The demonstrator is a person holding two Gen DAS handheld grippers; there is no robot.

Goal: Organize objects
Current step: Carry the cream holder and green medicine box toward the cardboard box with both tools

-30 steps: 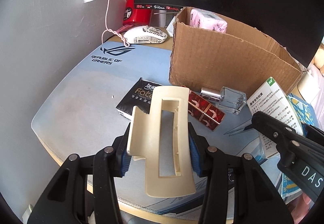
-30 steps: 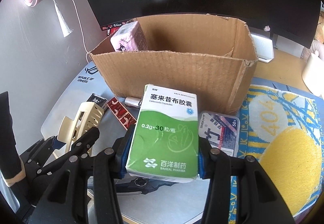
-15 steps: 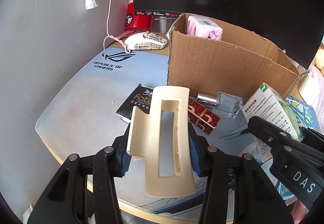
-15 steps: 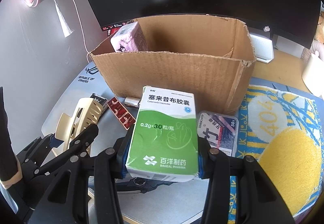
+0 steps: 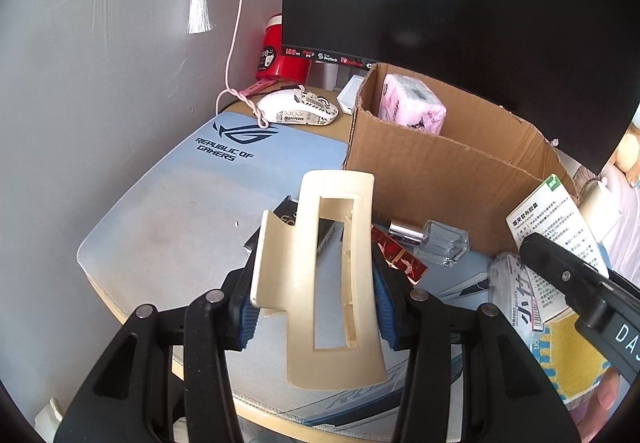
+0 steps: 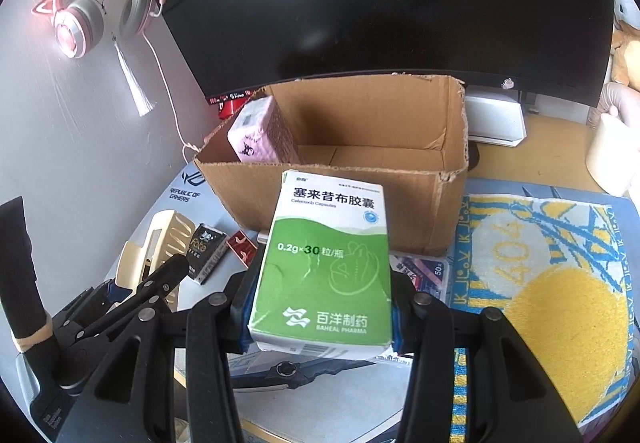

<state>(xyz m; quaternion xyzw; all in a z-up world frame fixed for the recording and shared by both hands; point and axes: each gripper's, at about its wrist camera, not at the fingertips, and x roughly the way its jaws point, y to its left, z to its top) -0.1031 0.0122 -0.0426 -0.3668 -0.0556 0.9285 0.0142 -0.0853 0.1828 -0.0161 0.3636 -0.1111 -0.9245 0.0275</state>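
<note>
At the left edge of the desk mat [image 5: 168, 203], the left gripper [image 5: 316, 307] is clamped on a cream hair claw clip [image 5: 328, 275], holding it clear of the mat just short of the cardboard box [image 5: 448, 171]; over the last second it has barely shifted. On the mat beneath it, against the box's front wall, lie a black tissue pack [image 6: 206, 249], a red patterned carton [image 5: 394, 253] and a small glass bottle [image 5: 436, 243]. Further right, the right gripper [image 6: 322, 317] is closed on a green-and-white medicine box [image 6: 328, 263], and this one has changed: it has come up and forward, so the box's top now shows level with the front rim and the carton's floor [image 6: 372, 155] opens into view. A pink tissue pack [image 6: 260, 139] already stands in the carton's left corner. It looks as though both held items are being carried to the carton, the medicine box leading. The yellow-and-blue towel [image 6: 540, 263] covers the mat's right end.
</note>
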